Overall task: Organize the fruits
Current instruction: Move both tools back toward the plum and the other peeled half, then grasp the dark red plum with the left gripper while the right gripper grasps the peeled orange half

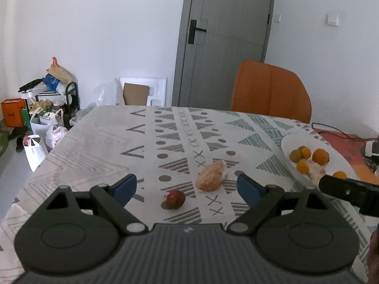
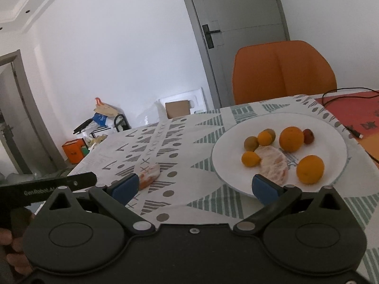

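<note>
Your left gripper (image 1: pixel 186 187) is hovering nearest to the camera, its blue-padded fingers (image 1: pixel 125 188) spread wide and holding nothing. Just in front of it, on the patterned tablecloth (image 1: pixel 99 146), a small red fruit (image 1: pixel 174 198) is lying, round and glossy. A little farther and to the right of it, a peeled citrus piece (image 1: pixel 211 176) is resting, pale, soft and uneven, with a matte skin.

Moving right, your right gripper (image 2: pixel 196 185) is also standing fully open and empty, near the edge of the white plate (image 2: pixel 222 161). This plate is smooth and round, and it is already carrying most of the fruits: several oranges (image 2: pixel 291 139), bright and dimpled, brownish-green round ones (image 2: pixel 251 143), one reddish small one at the far side (image 2: pixel 308 136), and a second peeled piece (image 2: pixel 272 163) in the middle.

So I am judging the task as mostly done; the two fruits on the cloth are still waiting for you.
</note>
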Motion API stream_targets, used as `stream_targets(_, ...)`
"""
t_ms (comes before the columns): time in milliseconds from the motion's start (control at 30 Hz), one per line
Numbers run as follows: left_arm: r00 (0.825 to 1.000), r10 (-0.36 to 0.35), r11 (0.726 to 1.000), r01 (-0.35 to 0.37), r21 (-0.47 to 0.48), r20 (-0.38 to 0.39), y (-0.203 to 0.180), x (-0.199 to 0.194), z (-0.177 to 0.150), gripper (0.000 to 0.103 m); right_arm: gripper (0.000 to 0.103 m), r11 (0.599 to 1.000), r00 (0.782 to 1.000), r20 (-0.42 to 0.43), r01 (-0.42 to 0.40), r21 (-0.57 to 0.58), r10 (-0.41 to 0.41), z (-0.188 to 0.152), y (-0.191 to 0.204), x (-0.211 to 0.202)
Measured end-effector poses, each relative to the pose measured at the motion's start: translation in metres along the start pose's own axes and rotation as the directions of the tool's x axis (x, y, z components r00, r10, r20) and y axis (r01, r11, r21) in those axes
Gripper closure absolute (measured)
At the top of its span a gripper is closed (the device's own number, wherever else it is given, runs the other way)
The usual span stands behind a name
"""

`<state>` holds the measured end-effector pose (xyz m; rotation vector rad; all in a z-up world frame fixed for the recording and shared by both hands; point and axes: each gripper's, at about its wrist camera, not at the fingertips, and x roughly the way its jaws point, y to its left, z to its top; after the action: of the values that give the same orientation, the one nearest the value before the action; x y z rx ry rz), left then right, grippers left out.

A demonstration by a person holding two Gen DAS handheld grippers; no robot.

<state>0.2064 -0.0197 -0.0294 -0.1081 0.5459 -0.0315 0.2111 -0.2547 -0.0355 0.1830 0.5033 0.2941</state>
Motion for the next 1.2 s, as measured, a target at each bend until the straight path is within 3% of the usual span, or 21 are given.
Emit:
stream_targets(600, 0.994, -0.001, 0.999, -0.005, -0.053, -0.111, 0.018, 0.047, -0.015, 0.035, 0.0, 0.998, 0.997, -0.069, -0.039, -0.053, 0.035, 0.0, 0.015, 0.036)
stream_targets(667, 0.993, -0.006, 0.998, -0.001, -0.061, -0.121, 0.019, 0.052, -0.018, 0.044, 0.0, 0.998, 0.997, -0.076, -0.037, -0.055, 0.033, 0.0, 0.014, 0.038)
stream_targets(733, 0.995, 0.011, 0.998, -0.017, -0.056, -0.1, 0.018, 0.051, -0.019, 0.065, 0.0, 0.997, 0.997, -0.071, -0.039, -0.064, 0.034, -0.001, 0.015, 0.039)
stream_targets(800, 0.995, 0.01, 0.998, -0.016, -0.063, -0.1, 0.019, 0.053, -0.017, 0.079, 0.0, 0.997, 0.997, -0.068, -0.041, -0.072, 0.036, -0.001, 0.016, 0.04)
stream_targets(1200, 0.994, 0.025, 0.992, -0.038, -0.119, -0.107, 0.031, 0.045, -0.016, 0.081, 0.0, 0.99, 0.988, -0.128, -0.096, -0.101, 0.083, 0.003, 0.031, 0.061)
